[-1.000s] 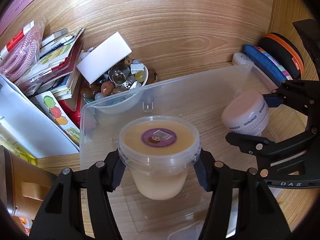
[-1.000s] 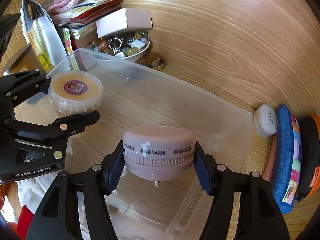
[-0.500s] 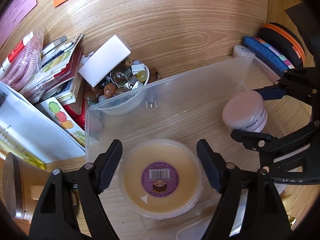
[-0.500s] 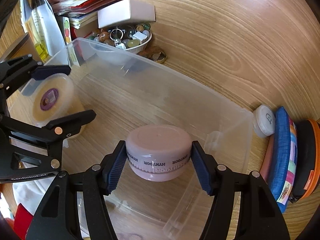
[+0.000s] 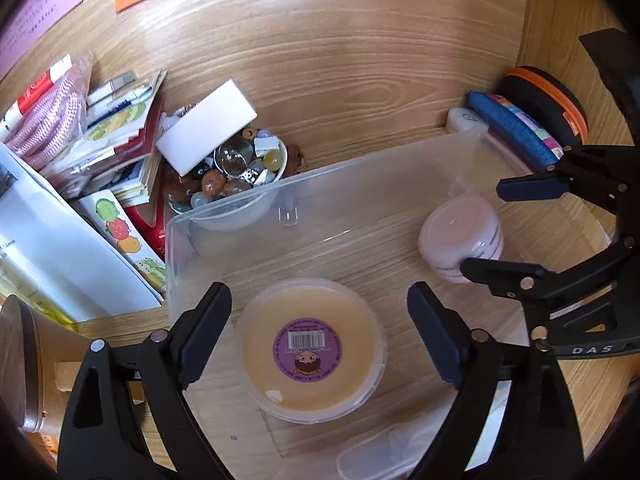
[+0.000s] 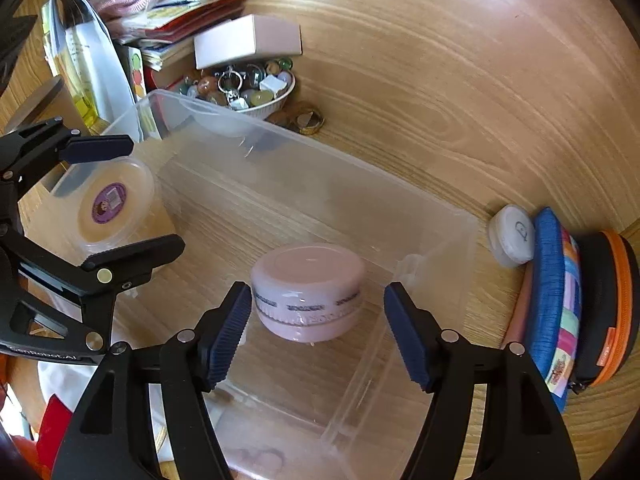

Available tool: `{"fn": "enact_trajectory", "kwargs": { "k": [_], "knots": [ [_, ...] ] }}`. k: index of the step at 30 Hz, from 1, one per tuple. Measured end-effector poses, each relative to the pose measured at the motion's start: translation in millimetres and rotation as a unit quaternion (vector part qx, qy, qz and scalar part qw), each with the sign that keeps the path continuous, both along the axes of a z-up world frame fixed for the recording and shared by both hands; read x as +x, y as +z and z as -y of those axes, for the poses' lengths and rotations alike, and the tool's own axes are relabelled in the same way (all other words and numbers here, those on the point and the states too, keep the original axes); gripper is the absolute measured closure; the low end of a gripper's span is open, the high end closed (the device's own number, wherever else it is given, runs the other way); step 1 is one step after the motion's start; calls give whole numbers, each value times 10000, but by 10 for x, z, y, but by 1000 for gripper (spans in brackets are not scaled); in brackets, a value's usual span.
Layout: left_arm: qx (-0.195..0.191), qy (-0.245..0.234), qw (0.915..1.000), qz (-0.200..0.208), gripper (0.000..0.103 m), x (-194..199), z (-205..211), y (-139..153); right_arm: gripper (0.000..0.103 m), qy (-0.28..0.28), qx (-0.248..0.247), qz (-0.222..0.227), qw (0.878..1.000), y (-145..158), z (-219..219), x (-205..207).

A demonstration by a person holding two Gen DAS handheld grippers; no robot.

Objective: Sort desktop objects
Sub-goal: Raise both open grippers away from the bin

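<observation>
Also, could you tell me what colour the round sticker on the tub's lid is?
Purple, with a white barcode, on the tub; clearest in the left wrist view.

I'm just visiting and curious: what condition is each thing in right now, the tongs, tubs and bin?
Left tongs: open, straddling the yellow tub, not touching.
Right tongs: open, beside the pink jar.
Yellow tub: lid on, upright in the bin.
Pink jar: closed, in the bin.
Clear bin: lidless.
Bowl of stones: full, white block on top.
</observation>
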State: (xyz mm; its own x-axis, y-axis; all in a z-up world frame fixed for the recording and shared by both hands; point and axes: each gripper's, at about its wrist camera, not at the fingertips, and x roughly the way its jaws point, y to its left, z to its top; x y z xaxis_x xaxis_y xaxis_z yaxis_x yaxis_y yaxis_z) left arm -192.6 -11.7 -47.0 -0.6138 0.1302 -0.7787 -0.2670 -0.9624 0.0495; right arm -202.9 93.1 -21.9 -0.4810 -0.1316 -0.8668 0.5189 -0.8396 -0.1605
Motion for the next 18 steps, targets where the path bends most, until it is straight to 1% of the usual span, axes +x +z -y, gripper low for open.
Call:
{"fn": "enact_trajectory", "kwargs": {
  "k": [3,5,8,10,11,13,15,17,18],
  "knots": [
    [-36,-54,10000,-72,12,24,-46,22,37,-25,-1,-112,9999,65,-48,115],
    [-72,-82,9999,-121,12,55,-59,47,37,-28,-41,-154,9999,82,-104,46],
    [-151,-75,9996,-223,12,83,-82,105,37,-68,-156,-202,9997,90,-148,130],
    [-133,-39,9994,-309,12,135,-53,200,37,-93,-205,-278,9994,129,-188,136],
    [-97,-32,9994,-339,12,151,-44,244,37,-91,-230,-294,9993,91,-251,64],
    [-57,0,9992,-408,10,159,-17,317,37,-103,-334,-376,9987,166,-293,99],
    [-74,68,9986,-512,8,201,-8,387,35,-105,-416,-453,9981,248,-352,162],
    [-89,116,9982,-588,8,255,4,456,28,-108,-456,-550,9974,305,-394,213],
    [-92,141,9979,-619,8,279,8,482,27,-110,-480,-619,9969,338,-418,248]
  ]
}}
